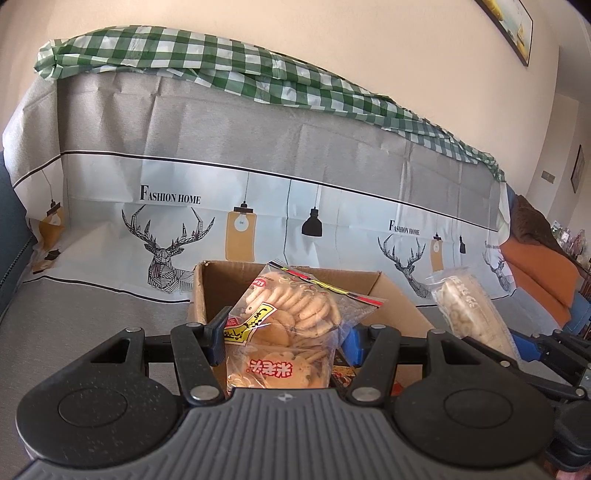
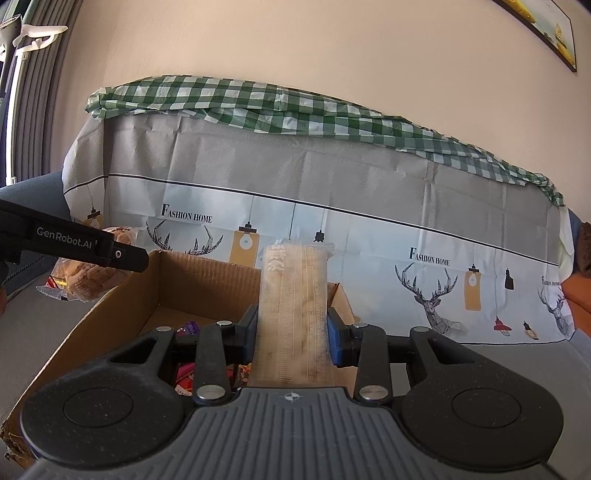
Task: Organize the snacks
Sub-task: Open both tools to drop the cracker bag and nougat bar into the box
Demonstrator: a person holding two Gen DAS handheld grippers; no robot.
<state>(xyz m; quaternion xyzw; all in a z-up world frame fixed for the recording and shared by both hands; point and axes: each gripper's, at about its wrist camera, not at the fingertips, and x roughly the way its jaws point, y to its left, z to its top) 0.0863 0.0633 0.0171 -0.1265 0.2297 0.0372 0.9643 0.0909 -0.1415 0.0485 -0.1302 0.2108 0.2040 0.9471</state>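
My left gripper (image 1: 284, 339) is shut on a clear bag of round biscuits (image 1: 291, 314) with a red and yellow label, held up over an open cardboard box (image 1: 207, 291). To its right stands a long pale snack pack (image 1: 469, 314), gripped by the other gripper. In the right wrist view my right gripper (image 2: 291, 332) is shut on that long clear pack of pale crackers (image 2: 295, 306), upright above the same cardboard box (image 2: 140, 295). Colourful wrappers (image 2: 188, 328) lie on the box floor. The left gripper's arm (image 2: 74, 243) reaches in from the left with the biscuit bag (image 2: 92, 273) beneath it.
The box sits on a sofa draped with a grey cover (image 1: 332, 155) printed with deer and lamps. A green checked cloth (image 1: 221, 62) lies along the backrest. An orange cushion (image 1: 539, 273) is at the far right. A framed picture (image 2: 546, 29) hangs on the wall.
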